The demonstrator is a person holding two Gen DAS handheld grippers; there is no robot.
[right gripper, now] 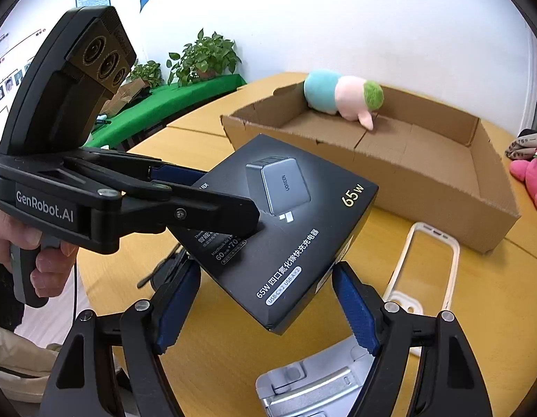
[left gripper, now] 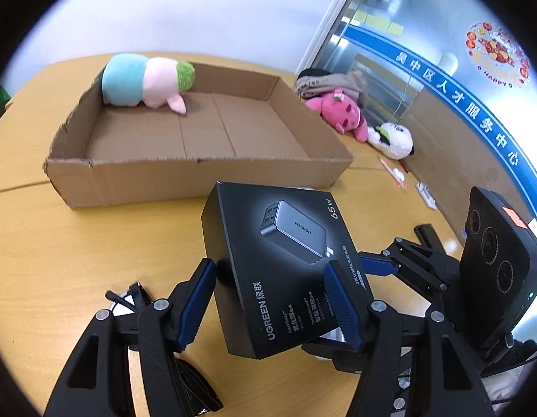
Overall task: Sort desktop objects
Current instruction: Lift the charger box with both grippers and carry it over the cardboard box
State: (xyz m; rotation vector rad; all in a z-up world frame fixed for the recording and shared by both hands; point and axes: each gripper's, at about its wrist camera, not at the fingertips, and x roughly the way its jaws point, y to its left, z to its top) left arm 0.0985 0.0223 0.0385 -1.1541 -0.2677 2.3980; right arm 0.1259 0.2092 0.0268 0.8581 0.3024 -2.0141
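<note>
A black charger box [left gripper: 285,243] with a picture of a grey plug and "65 W" on its lid hangs tilted above the yellow table [left gripper: 94,243]. My left gripper [left gripper: 271,299] is shut on it, blue pads pressing its two near edges. My right gripper [right gripper: 268,293] is shut on the same box [right gripper: 296,215] from another corner. In the right wrist view the left gripper's fingers [right gripper: 212,208] reach in over the box's left side, with a hand on the handle. Behind stands a shallow cardboard tray [left gripper: 185,177] with a teal, pink and green plush toy [left gripper: 146,81] in its far corner.
A pink plush [left gripper: 341,114] and a white plush [left gripper: 393,139] lie right of the tray by a brown partition. A white phone case [right gripper: 424,271] and a grey device [right gripper: 313,382] lie on the table under the box. Dark items [left gripper: 136,299] sit at lower left.
</note>
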